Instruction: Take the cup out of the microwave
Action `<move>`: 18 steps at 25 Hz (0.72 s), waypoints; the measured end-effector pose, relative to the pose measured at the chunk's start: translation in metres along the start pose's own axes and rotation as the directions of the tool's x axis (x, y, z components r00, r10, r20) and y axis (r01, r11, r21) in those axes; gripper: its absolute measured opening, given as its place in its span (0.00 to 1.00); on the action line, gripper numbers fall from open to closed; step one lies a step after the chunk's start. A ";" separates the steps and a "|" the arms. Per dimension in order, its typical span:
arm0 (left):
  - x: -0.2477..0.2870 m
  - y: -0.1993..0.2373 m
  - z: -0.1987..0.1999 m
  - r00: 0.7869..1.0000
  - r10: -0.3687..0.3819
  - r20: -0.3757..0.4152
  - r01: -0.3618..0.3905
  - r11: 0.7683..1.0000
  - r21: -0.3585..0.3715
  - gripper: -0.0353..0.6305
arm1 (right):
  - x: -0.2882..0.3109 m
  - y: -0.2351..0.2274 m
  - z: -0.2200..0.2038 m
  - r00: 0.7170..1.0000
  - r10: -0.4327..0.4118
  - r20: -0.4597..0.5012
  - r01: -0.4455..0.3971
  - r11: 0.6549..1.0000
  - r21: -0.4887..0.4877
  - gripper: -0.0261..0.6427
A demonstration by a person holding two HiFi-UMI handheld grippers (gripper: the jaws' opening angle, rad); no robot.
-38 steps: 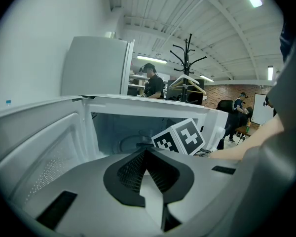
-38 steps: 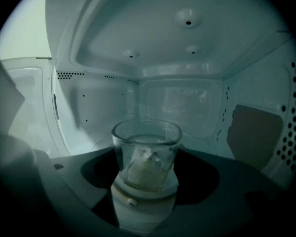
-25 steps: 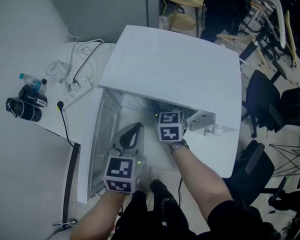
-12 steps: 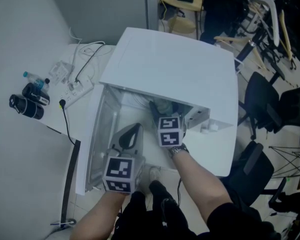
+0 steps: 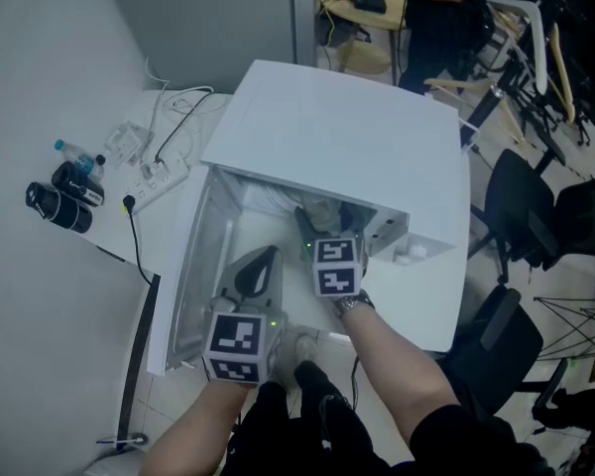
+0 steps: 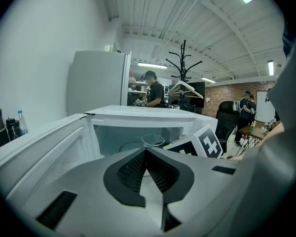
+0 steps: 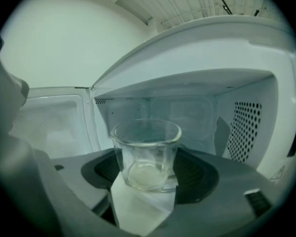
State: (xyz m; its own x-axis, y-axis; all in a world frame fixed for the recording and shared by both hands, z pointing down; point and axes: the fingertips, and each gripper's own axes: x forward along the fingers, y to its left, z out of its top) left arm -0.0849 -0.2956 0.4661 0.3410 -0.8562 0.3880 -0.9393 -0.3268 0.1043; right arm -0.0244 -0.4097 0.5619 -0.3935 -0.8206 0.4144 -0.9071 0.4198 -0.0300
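A clear glass cup [image 7: 145,152] sits between the dark pads of my right gripper [image 7: 148,171], which is shut on it at the mouth of the white microwave [image 7: 227,48]. In the head view the right gripper [image 5: 320,218] reaches under the front edge of the microwave [image 5: 347,137], whose door [image 5: 193,276] swings open to the left. My left gripper [image 6: 145,151] is shut with nothing in it and hangs in front of the open door. From the left gripper view the cup [image 6: 153,141] shows just beyond the jaw tips, beside the right gripper's marker cube [image 6: 200,144].
A power strip with cables [image 5: 154,172], a small water bottle [image 5: 74,152] and black cylinders [image 5: 59,201] lie on the white table left of the microwave. Black office chairs [image 5: 521,201] stand at the right. A person stands in the background [image 6: 152,88].
My right gripper has drawn back toward me with the cup, out from under the microwave's top edge. The left gripper has hardly shifted.
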 end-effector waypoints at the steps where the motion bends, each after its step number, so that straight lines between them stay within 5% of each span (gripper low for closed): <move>1: -0.001 -0.001 0.000 1.000 0.003 0.000 -0.003 1.000 0.001 0.05 | -0.001 0.000 0.000 1.000 0.003 0.002 -0.003 1.000 0.000 0.56; 18: -0.033 -0.019 0.011 0.999 -0.019 0.047 0.019 1.000 0.017 0.05 | -0.051 0.016 0.011 1.000 0.014 0.025 -0.014 1.000 -0.005 0.56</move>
State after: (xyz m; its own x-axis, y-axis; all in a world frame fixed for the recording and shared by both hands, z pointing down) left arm -0.0778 -0.2656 0.4411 0.3605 -0.8678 0.3421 -0.9321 -0.3494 0.0959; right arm -0.0203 -0.3650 0.5306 -0.4100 -0.8242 0.3907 -0.9008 0.4332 -0.0314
